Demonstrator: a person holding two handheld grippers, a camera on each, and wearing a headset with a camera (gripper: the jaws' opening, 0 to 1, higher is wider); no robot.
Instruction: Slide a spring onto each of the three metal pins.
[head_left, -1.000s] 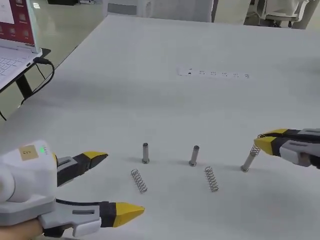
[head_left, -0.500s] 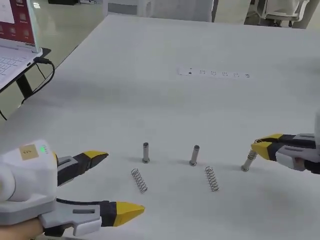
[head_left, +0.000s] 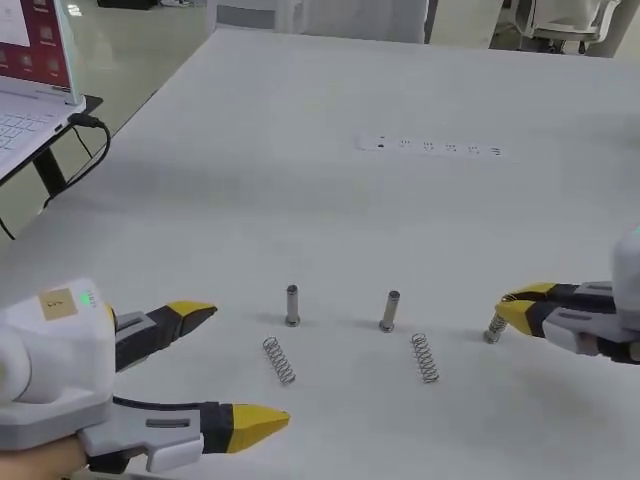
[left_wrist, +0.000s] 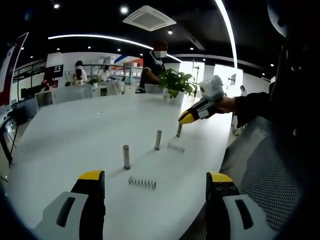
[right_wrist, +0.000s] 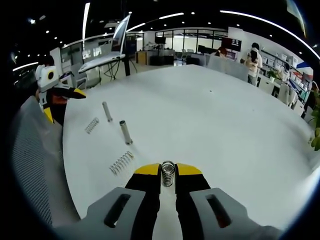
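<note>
Left pin (head_left: 291, 305): a short grey metal rod; it stands upright, its shaft bare.
Middle pin (head_left: 389, 311): the same kind, upright and bare, in a row with the left pin and well apart from it.
Right pin (head_left: 491, 336): it leans a little, and you see just its lower end.
Left spring (head_left: 278, 361): loose, lying on its side on your side of the left pin.
Middle spring (head_left: 424, 358): loose, lying flat near the middle pin.
Third spring (right_wrist: 168, 173): threaded on the right pin, pinched between the yellow tips of your right gripper (head_left: 508, 308).
</note>
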